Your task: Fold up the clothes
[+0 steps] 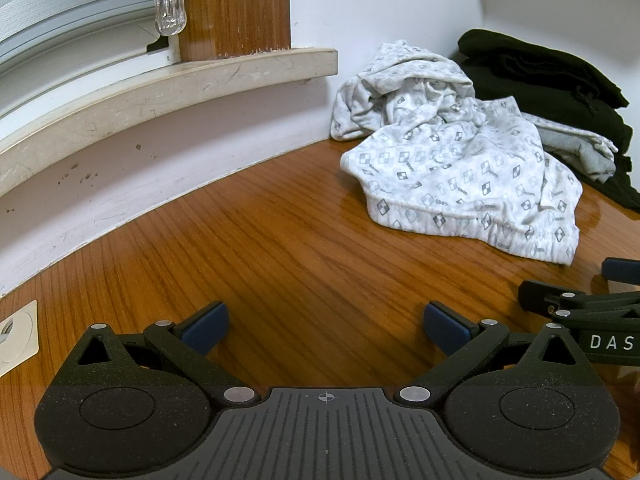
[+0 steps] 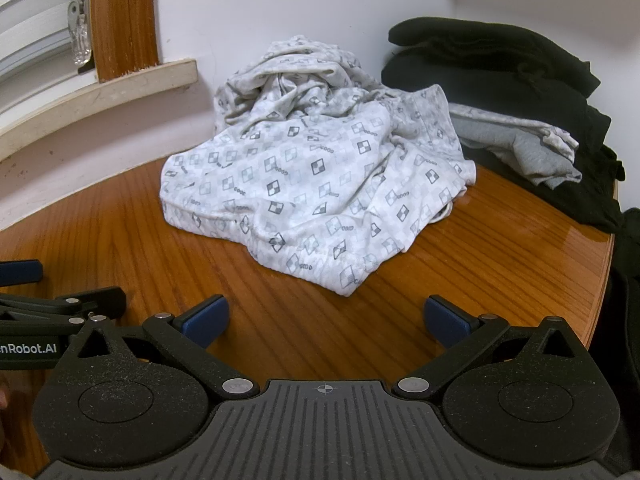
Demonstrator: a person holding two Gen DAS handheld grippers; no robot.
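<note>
Centre-right of both wrist views: one crumpled white patterned garment (image 2: 316, 184), printed with small grey checked diamonds, heaped on the wooden table (image 2: 120, 240), its elastic hem edge toward the cameras and its far end bunched up against the white wall (image 2: 280, 0). Behind it, upper right: stack of black clothes (image 2: 500, 64) with a grey item (image 2: 520, 148) sandwiched in it, apparently already folded; the patterned garment touches or overlaps this stack at its right side. Upper left: stone window sill (image 1: 160, 92), wooden frame post (image 1: 236, 4), clear plastic clip (image 1: 169, 12). Lower frame, left view: left gripper (image 1: 326, 326), jaws spread wide, empty, over bare table, well short of the cloth. Lower frame, right view: right gripper (image 2: 326, 320), jaws likewise spread, empty, near the hem corner. Task status, judged: folding of this garment not yet begun. Risks, judged: pinching several bunched layers at once would lift a wad rather than one edge; pulling the garment flat could drag the neighbouring stack askew where they meet; the glossy table may let the cloth slide.
</note>
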